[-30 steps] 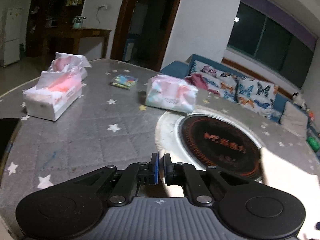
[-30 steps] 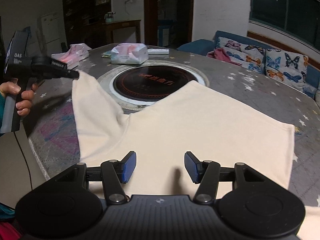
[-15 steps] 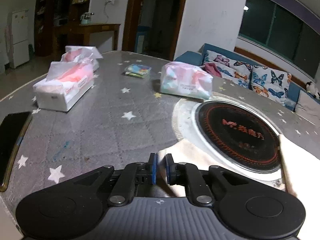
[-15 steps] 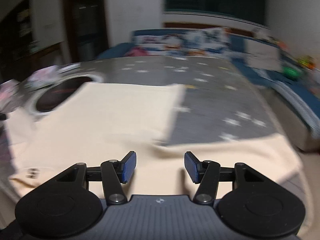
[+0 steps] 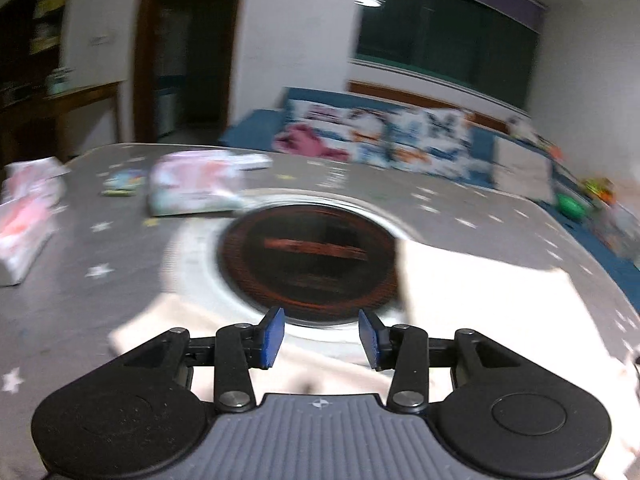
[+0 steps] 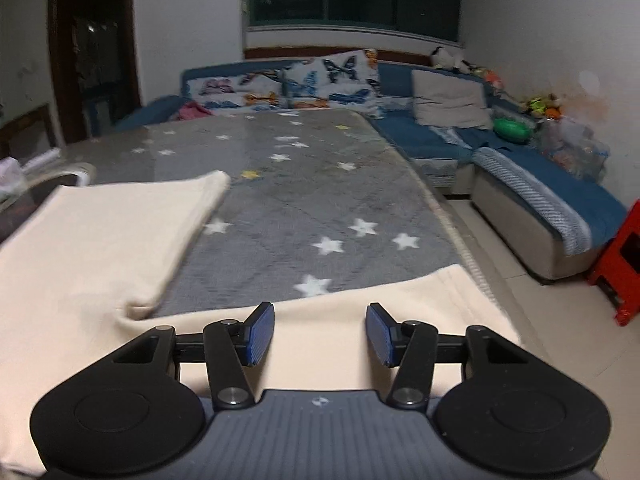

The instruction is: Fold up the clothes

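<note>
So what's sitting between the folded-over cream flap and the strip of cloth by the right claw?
Only bare star-patterned grey table cover, seen in the right wrist view, between the cream flap and the cloth edge under the open right claw.

Cream garment [image 6: 100, 248] flat on the grey star-patterned table cover [image 6: 320, 200], one part folded over

No text is readable — the red marks on the dark round hob [image 5: 308, 256] are blurred.
</note>
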Demonstrator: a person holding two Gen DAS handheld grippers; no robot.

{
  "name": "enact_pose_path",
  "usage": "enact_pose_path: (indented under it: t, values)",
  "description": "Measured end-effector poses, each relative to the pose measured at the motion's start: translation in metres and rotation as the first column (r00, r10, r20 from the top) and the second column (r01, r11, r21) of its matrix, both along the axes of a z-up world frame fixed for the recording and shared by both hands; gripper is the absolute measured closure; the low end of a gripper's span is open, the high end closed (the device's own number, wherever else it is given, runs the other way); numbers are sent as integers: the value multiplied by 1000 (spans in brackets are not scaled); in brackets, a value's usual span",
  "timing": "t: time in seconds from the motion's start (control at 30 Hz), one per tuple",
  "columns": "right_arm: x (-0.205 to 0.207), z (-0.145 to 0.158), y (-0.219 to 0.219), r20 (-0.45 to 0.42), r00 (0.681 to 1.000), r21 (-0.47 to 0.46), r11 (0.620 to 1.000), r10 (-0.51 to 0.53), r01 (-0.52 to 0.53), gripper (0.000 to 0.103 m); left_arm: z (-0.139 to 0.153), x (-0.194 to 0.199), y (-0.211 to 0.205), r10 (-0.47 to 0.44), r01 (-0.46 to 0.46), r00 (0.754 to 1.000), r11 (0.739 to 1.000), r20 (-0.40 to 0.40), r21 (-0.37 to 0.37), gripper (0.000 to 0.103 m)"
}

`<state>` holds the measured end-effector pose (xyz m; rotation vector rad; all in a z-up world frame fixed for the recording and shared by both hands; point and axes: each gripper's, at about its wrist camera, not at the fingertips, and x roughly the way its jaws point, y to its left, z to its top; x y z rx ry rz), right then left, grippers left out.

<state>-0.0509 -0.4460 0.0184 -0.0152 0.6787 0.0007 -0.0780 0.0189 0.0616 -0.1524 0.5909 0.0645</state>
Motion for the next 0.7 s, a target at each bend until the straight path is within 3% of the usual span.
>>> enact_pose_path:
  t: [0.23, 0.4, 0.57, 0.7]
  values:
    - [0, 0, -32, 15, 994, -17, 993, -112, 113, 51, -11, 6, -68, -228, 227, 973, 974, -42, -10, 59]
    - [-12, 0, -58, 17, 978, -39, 977, -210, 210, 51, -16, 5, -109, -358, 358, 932, 934, -54, -20, 59]
    - [-25, -3, -68, 1, 974, -14, 974, -228, 228, 52, -22, 0, -143, -466, 466, 882, 885, -72, -11, 56]
    - [-27, -5, -69, -7, 974, 2, 974, -226, 226, 62, -25, -7, -162, -517, 518, 852, 855, -81, -10, 54]
